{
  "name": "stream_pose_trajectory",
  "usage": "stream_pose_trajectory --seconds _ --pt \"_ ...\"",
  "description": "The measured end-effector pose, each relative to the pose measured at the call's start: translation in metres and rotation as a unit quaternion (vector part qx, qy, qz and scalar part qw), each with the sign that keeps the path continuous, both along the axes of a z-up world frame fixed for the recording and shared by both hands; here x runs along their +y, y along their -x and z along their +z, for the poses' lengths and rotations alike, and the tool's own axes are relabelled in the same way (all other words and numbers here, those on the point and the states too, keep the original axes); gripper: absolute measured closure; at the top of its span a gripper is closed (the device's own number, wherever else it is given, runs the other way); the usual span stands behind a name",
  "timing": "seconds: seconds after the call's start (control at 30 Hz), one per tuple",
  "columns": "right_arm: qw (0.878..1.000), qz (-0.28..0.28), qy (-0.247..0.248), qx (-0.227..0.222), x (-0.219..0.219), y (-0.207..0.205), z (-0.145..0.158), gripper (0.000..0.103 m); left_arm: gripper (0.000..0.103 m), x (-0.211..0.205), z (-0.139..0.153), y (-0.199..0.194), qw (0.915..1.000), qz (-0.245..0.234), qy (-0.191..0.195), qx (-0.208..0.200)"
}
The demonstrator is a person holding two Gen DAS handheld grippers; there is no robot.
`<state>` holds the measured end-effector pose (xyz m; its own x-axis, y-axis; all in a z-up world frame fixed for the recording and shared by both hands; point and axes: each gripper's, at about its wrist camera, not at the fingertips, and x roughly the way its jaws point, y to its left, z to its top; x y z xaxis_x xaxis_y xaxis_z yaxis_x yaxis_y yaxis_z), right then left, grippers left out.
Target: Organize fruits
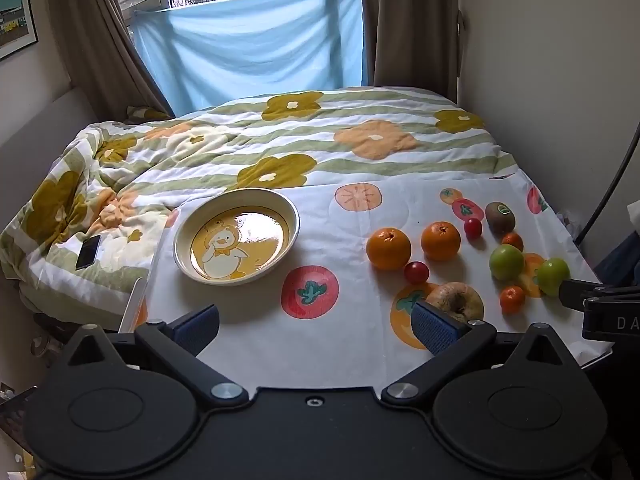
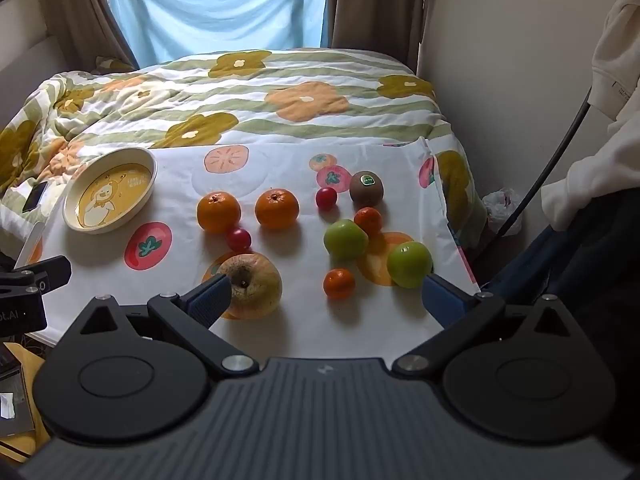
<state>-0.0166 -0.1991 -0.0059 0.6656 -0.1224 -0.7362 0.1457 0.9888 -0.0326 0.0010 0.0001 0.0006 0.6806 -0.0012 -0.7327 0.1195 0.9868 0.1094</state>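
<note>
Both pairs of fingers (image 1: 434,326) (image 2: 210,302) gape apart, empty; fruit lies loose ahead of the right pair, bowl (image 1: 192,270) waiting ahead of the left.

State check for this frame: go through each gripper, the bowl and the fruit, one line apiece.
Left gripper: open, holding nothing.
Right gripper: open, holding nothing.
Bowl: upright, no fruit in it.
Pear: loose on the cloth, beside the right gripper's left finger.
Oranges: both on the cloth.
Green apples: both on the cloth.
Kiwi: on the cloth, stickered.
</note>
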Motion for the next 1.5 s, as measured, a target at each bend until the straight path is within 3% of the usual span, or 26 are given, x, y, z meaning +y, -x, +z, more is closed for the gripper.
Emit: stream_pose_trajectory --seconds 0.73,1.5 --pt "1.0 0.003 0.002 0.005 0.0011 -0.0029 -0.0006 0.0 0.0 0.0024 0.0039 -0.0002 0.9996 -0.003 -0.006 -0.027" --pt "1.0 0.002 0.001 0.006 0.0024 -0.0046 -0.0004 0.0 0.0 0.0048 0.004 -0.0022 0.9996 -0.003 0.011 -0.025"
